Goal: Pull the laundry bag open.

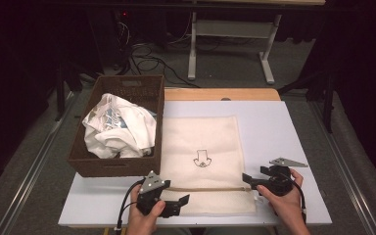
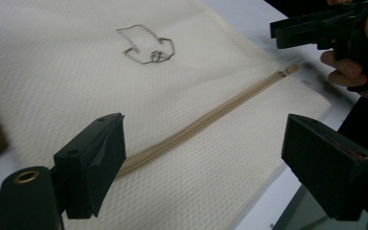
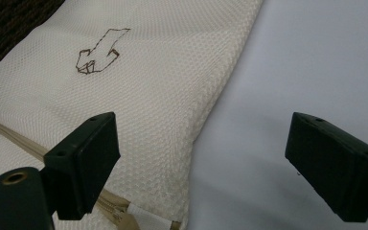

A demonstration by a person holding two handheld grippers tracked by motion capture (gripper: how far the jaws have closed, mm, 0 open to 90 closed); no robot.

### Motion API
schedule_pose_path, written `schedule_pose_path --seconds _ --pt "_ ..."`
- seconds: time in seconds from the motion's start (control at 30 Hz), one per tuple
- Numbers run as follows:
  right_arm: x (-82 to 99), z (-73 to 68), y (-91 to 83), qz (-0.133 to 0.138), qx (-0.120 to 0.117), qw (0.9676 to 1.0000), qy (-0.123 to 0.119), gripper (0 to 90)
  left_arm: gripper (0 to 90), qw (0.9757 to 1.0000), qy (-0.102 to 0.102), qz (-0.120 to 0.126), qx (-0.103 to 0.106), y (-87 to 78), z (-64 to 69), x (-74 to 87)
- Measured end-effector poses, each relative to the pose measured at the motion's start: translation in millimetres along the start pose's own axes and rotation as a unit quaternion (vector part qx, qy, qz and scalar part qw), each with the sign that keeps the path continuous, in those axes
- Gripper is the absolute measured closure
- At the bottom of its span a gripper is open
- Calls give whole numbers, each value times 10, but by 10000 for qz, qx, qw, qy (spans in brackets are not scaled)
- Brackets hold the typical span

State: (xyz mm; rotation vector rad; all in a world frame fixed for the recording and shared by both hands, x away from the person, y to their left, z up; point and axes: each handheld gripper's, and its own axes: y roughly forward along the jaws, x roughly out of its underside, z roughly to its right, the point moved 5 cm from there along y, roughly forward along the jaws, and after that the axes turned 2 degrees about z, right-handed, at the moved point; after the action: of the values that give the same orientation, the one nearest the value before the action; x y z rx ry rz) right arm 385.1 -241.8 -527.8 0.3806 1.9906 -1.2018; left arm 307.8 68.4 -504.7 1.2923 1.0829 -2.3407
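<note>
Left gripper bottom centre-left of high view, hand under it, jaws wide, empty, pointing right at bag's near left corner. Right gripper lower right, hand gripping from behind, jaws wide, empty, pointing left at zipper end. Mesh laundry bag flat mid-frame on white table, beside wicker basket at left.

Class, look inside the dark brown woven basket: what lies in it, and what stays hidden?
Inside the dark brown woven basket lies crumpled white cloth with blue-grey print. Whatever lies beneath it, and the basket's floor, is covered.
</note>
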Motion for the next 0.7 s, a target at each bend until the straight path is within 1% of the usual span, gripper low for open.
schedule_pose_path --seconds 0.03,0.1,0.2,0.33,0.4,0.43,0.47,0.53,0.57,0.6,0.67,0.7 --pt "1 12 -4 -17 -14 10000 39 139 155 10000 48 -8 68 51 44 -36" --pt "5 28 2 -28 -58 9999 133 151 155 9998 136 -52 113 162 130 -96" --pt "15 29 23 -61 -48 9999 111 154 155 9995 178 -108 236 323 241 -156" --pt "45 18 80 -203 -71 9996 161 159 154 9987 295 -234 356 499 350 -219" --pt "57 17 108 -280 -104 9993 232 167 154 9982 315 -287 415 570 395 -244" --pt "58 14 113 -272 -119 9992 260 175 154 9980 320 -323 440 602 417 -254" --pt "56 11 112 -263 -184 9990 312 222 155 9977 333 -342 472 636 440 -263" --pt "57 14 113 -240 -224 9989 347 240 155 9971 352 -436 524 702 484 -270" --pt "60 18 109 -224 -259 9987 386 262 155 9968 369 -468 535 739 503 -272" --pt "62 26 104 -208 -294 9984 429 304 157 9965 373 -486 564 773 524 -271" --pt "75 37 93 -253 -491 9971 531 404 157 9955 410 -589 618 844 571 -258" --pt "94 37 94 -284 -719 9948 657 460 158 9950 434 -628 647 880 599 -249"
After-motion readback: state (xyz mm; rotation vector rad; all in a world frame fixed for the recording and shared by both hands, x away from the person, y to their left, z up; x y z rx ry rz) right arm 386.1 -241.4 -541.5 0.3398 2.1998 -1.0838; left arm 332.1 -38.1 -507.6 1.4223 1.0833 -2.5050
